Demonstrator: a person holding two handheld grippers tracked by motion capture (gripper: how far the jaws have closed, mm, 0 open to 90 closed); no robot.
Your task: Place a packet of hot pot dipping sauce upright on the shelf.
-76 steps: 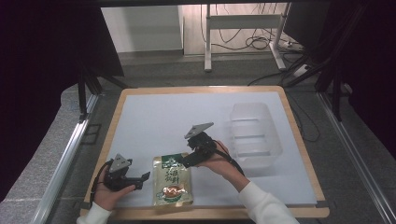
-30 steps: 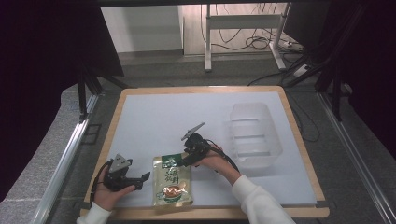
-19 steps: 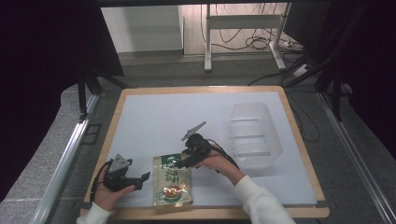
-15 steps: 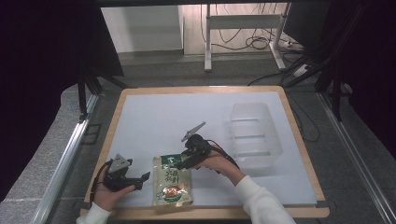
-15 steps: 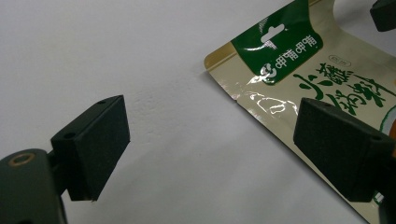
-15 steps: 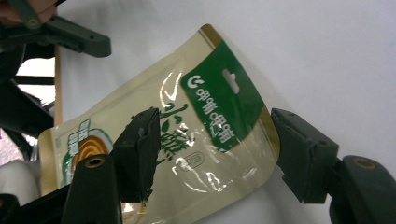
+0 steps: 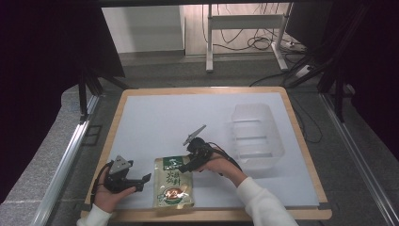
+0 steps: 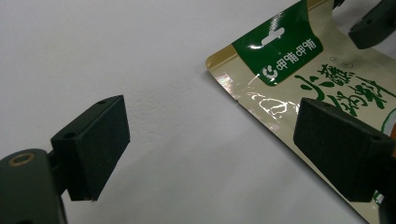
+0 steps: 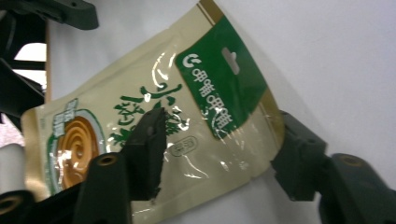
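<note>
Straddling the upper right edge of the snack pouch, the right gripper has its jaws spread wide, one over the printed face and one off its edge. Lower left in the high view, the left gripper sits just beside the pouch, jaws wide apart. Right of centre on the white bench stands a clear plastic bin.

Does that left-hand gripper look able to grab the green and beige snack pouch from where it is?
Probably yes: the left gripper is open beside the green and beige snack pouch, with bare table between; the right gripper already straddles its edge.
</note>
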